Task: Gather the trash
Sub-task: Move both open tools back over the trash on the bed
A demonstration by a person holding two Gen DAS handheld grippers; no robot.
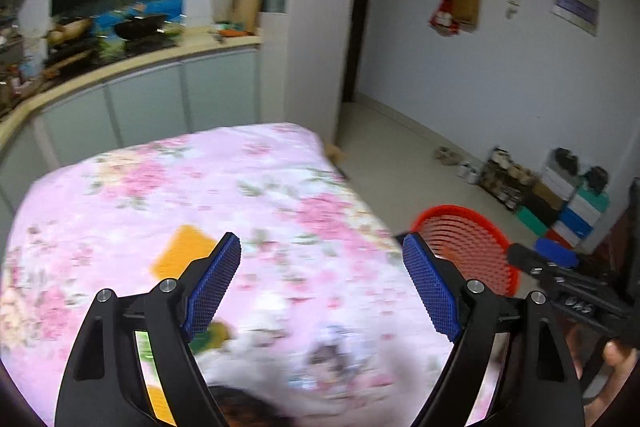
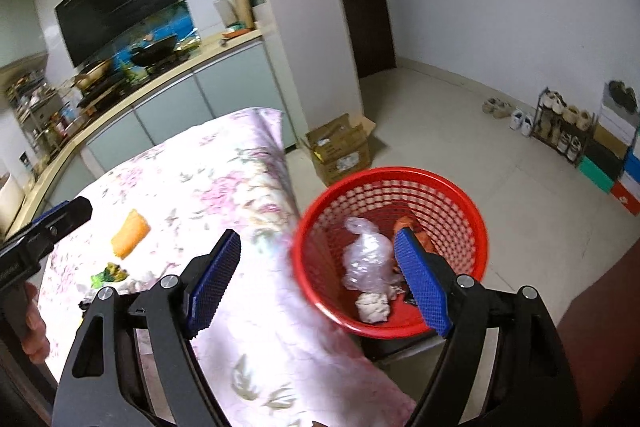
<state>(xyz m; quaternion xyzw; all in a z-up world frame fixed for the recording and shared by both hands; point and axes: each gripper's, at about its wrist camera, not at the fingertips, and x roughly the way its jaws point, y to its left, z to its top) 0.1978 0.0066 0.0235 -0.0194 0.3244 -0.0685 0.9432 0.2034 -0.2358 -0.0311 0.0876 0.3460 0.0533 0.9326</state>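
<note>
Both our grippers, left point(image 1: 321, 285) and right point(image 2: 317, 281), jaws apart and empty: wrappers point(image 2: 109, 275) await on tabletop point(image 2: 224, 187), basket point(image 2: 390, 251) alongside for drops.

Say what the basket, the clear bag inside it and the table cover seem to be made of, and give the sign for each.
Basket: moulded plastic, glossy red, by its shiny rim and lattice walls. Bag: thin plastic film, translucent and crinkled with highlights. Cover: probably soft printed cloth, matt pink floral, draping over the table's edge.
</note>
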